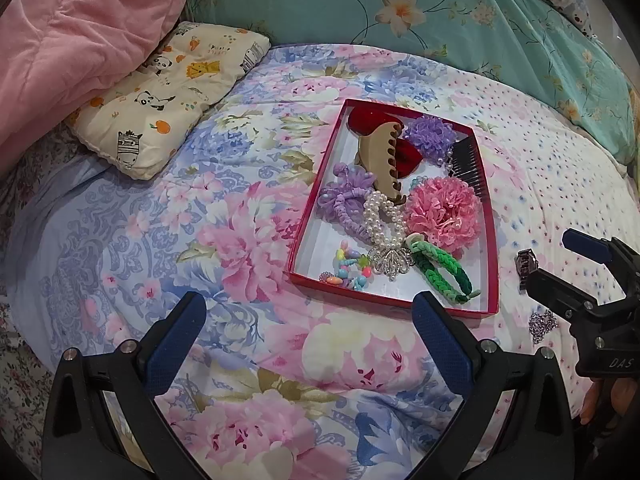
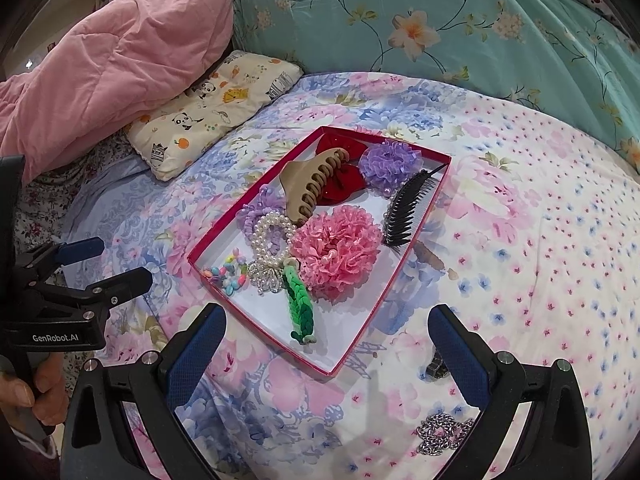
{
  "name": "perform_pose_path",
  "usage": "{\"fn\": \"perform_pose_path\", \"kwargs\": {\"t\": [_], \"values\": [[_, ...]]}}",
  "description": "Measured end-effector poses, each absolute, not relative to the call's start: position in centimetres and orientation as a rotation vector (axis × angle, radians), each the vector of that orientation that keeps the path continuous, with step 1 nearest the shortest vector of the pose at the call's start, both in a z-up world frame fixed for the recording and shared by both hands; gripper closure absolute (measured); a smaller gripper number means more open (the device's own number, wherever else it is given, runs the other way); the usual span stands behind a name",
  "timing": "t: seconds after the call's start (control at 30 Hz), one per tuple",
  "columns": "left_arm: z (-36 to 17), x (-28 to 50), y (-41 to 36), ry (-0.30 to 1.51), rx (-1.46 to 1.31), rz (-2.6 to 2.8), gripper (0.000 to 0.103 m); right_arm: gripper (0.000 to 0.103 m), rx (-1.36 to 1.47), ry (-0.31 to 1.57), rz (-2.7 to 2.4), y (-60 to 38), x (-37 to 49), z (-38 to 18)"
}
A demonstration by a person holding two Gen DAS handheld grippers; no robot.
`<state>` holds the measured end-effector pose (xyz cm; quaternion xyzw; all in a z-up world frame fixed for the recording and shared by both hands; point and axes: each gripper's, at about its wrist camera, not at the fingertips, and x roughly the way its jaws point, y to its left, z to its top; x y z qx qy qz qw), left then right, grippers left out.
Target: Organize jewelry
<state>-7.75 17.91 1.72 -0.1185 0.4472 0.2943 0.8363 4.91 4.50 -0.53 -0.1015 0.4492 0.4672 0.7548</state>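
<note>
Judging by the layout, we are at the pick-up step: the chain (image 2: 442,434) and watch (image 2: 436,366) lie on the bedspread (image 2: 540,240) outside the red tray (image 2: 352,350). Our right gripper (image 2: 328,354) is wide open and empty, chain at its five o'clock; left gripper (image 1: 310,342) likewise open, empty. Next we must descend and close.

Left gripper (image 1: 308,344): jaws spread wide, nothing between blue pads, filling bottom of left wrist view. Same gripper seen at left edge of right wrist view, fingers pointing right, hand (image 2: 28,388) wrapped round handle at lower left. Right gripper (image 2: 326,350): jaws spread wide, empty, along bottom of right wrist view. In left wrist view it sits at right edge, fingers pointing left, fingertips (image 1: 592,404) of holding hand showing lower right.
</note>
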Motion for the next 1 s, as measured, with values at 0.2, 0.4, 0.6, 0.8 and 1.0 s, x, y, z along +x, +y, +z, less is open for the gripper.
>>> {"fn": "perform_pose_path", "kwargs": {"t": [0.2,0.4,0.6,0.8,1.0], "values": [[1.83,-7.65,18.03,0.945,-0.249,0.623,0.0,0.001,-0.213,0.982,1.017,4.43,5.08,-0.48],[2.04,-7.44,18.1,0.941,-0.252,0.617,0.0,0.001,-0.213,0.982,1.018,4.4,5.12,-0.48],[2.15,-7.48,18.22,0.936,-0.253,0.623,0.0,0.001,-0.213,0.983,1.017,4.42,5.11,-0.43],[2.23,-7.45,18.16,0.933,-0.25,0.623,0.0,0.001,-0.213,0.982,1.016,4.43,5.1,-0.51],[2.31,-7.51,18.13,0.93,-0.253,0.617,0.0,0.001,-0.213,0.983,1.017,4.42,5.11,-0.51]]}}
